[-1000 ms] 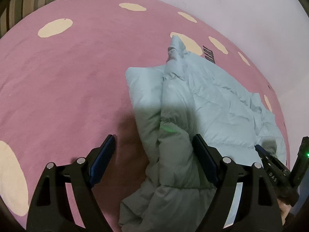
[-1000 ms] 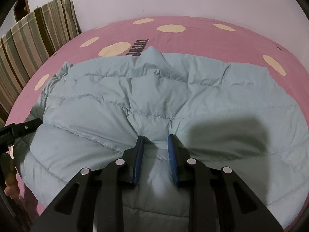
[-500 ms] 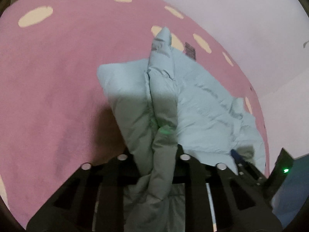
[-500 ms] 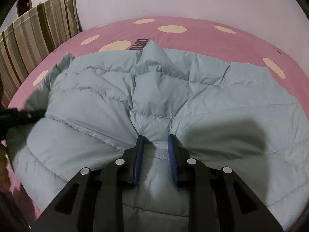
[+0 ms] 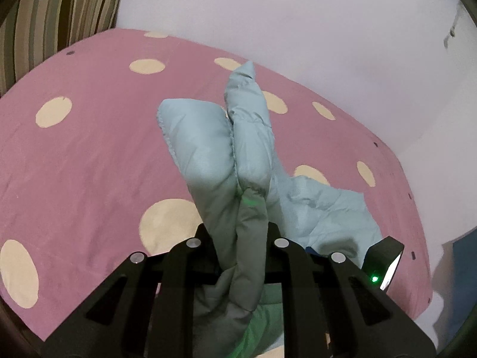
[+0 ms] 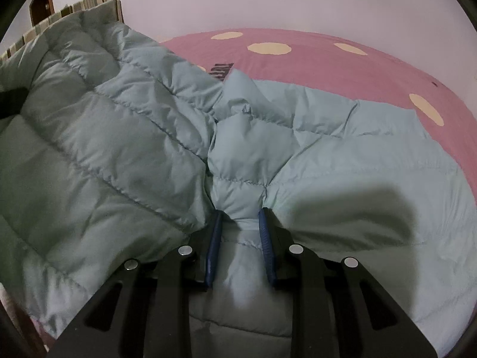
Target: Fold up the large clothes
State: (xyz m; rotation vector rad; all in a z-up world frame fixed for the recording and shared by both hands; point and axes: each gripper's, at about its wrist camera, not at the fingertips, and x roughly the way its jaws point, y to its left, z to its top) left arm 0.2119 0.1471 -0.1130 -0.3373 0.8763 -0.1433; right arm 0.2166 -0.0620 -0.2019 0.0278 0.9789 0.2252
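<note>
Left wrist view: left gripper [image 5: 238,232] is clamped on the jacket [image 5: 214,149], now raised; right gripper [image 6: 240,238] stays pinched on its hem.

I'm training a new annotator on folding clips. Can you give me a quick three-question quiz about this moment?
1. True or false: the left gripper is shut on the puffer jacket.
2. What does the jacket lie on? A) pink dotted bedsheet B) wooden floor C) grey sofa
3. What does the right gripper pinch?

Key: 1 true; 2 A; 3 a fold of the same jacket.
</note>
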